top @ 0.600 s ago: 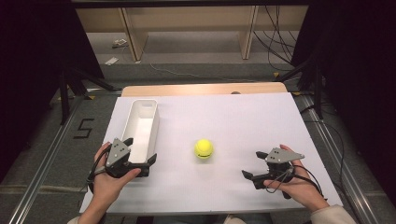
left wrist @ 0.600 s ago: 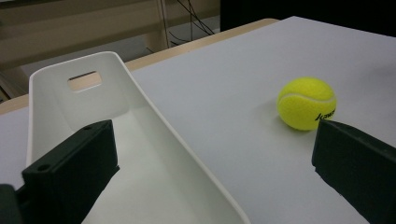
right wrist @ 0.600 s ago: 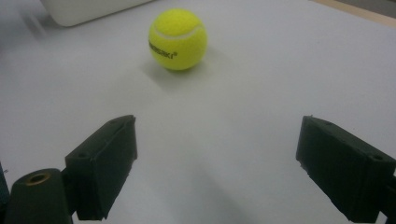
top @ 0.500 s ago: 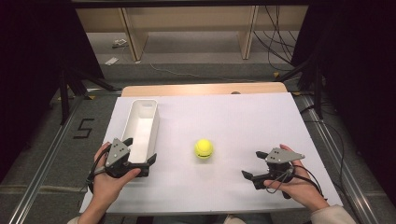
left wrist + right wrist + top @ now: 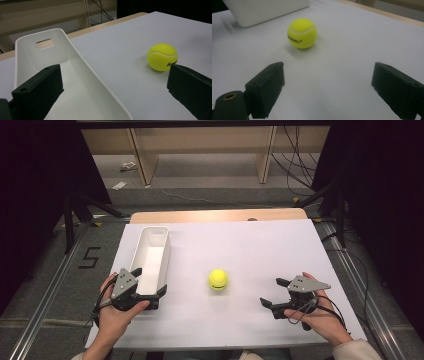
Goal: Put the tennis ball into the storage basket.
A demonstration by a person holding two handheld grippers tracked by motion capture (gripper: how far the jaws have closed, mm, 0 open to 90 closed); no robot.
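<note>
White surface [image 5: 260, 245], ball [image 5: 218, 279] centre frame, lower-left left tool [image 5: 149, 289] jaws apart straddling tray [image 5: 152, 255] wall, lower-right right tool [image 5: 274, 292] jaws apart, empty.

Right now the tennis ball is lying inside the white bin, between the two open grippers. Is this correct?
Not quite. The tennis ball lies on the white table, outside the white bin and to its right, as the high view shows. The rest holds: it sits between the open left gripper and the open right gripper.
</note>
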